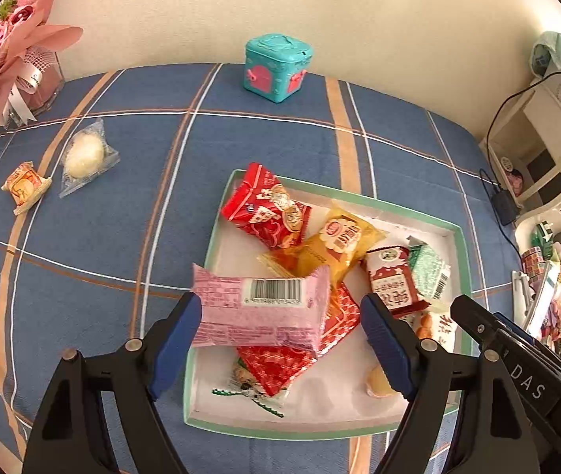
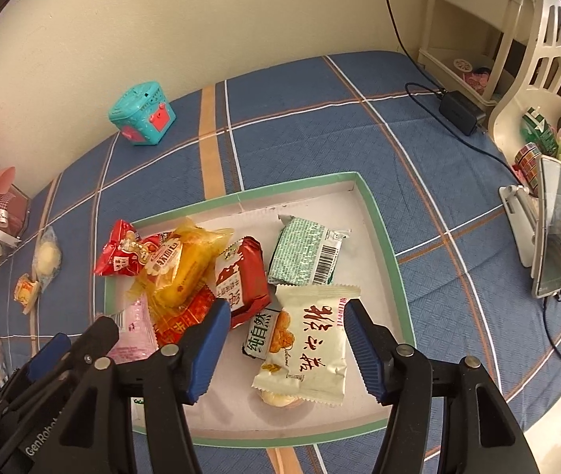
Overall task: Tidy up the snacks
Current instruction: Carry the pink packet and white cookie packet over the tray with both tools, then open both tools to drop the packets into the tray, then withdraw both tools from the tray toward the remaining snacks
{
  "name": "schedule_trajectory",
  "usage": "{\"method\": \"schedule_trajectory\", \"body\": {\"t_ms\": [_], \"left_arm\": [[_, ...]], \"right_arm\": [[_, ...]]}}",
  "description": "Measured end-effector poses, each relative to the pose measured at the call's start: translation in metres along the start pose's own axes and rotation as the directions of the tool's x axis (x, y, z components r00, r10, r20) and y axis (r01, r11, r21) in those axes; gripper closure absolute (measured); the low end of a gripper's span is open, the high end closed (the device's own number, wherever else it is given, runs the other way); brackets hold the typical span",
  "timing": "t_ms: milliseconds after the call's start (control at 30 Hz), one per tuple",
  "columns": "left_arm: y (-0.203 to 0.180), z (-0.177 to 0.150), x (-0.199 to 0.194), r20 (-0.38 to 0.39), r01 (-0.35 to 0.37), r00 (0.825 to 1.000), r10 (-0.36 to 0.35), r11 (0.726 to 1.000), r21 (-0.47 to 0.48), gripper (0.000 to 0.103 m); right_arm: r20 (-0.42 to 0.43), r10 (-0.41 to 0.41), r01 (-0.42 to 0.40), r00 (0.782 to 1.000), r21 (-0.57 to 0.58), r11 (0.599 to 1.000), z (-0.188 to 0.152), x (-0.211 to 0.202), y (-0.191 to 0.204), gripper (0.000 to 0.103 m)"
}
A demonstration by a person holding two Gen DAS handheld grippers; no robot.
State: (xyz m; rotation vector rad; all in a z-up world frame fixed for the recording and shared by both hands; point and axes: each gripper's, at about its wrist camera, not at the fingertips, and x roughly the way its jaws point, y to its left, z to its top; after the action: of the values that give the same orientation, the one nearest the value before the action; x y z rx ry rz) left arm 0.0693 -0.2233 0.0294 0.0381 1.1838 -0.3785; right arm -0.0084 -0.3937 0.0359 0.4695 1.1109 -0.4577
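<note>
A green-rimmed white tray (image 1: pixel 462 252) (image 2: pixel 379 213) on the blue plaid cloth holds several snack packets. My left gripper (image 1: pixel 280 330) is open above the tray's near left side; a pink packet (image 1: pixel 260 312) lies between its fingers, touching the left pad and apart from the right one. My right gripper (image 2: pixel 284 345) is open over a cream packet (image 2: pixel 308 347) lying in the tray, touching neither pad. A clear-wrapped white bun (image 1: pixel 85 156) (image 2: pixel 48 256) and a small orange packet (image 1: pixel 25 185) (image 2: pixel 25 290) lie on the cloth left of the tray.
A teal toy box (image 1: pixel 276 65) (image 2: pixel 142 112) stands at the back by the wall. A pink bouquet (image 1: pixel 0 51) is at the far left. A black charger with cable (image 2: pixel 460 112), a phone on a stand (image 2: pixel 550 233) and white shelves crowd the right edge.
</note>
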Motion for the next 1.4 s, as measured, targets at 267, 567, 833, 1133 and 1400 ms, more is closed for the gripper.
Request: {"method": "schedule_trajectory", "body": {"t_ms": [267,567,833,1133,1400], "left_arm": [[0.005,0.001,-0.002,0.03,-0.064,0.998,0.064,0.998,0.016,0.006],[0.036,0.005,-0.008,0.064,-0.19,0.979,0.191,0.981,-0.029,0.002],[0.049,0.007,-0.014,0.084,-0.215,0.972,0.219,0.975,-0.052,0.002],[0.051,0.01,-0.021,0.11,-0.262,0.956,0.272,0.96,-0.095,0.002],[0.071,0.008,-0.016,0.026,-0.323,0.945,0.326,0.943,-0.082,0.002]], "right_arm": [[-0.01,-0.013,0.013,1.0,-0.009,1.0,-0.002,0.002,0.001,0.035],[0.022,-0.014,0.016,1.0,-0.078,0.997,-0.006,0.0,0.02,0.012],[0.045,-0.02,0.025,0.999,-0.119,0.993,-0.01,-0.001,0.032,0.0],[0.043,-0.029,0.034,0.999,-0.141,0.989,-0.013,0.0,0.039,0.0],[0.033,-0.02,0.025,0.999,-0.185,0.982,-0.02,0.004,0.058,0.0]]}}
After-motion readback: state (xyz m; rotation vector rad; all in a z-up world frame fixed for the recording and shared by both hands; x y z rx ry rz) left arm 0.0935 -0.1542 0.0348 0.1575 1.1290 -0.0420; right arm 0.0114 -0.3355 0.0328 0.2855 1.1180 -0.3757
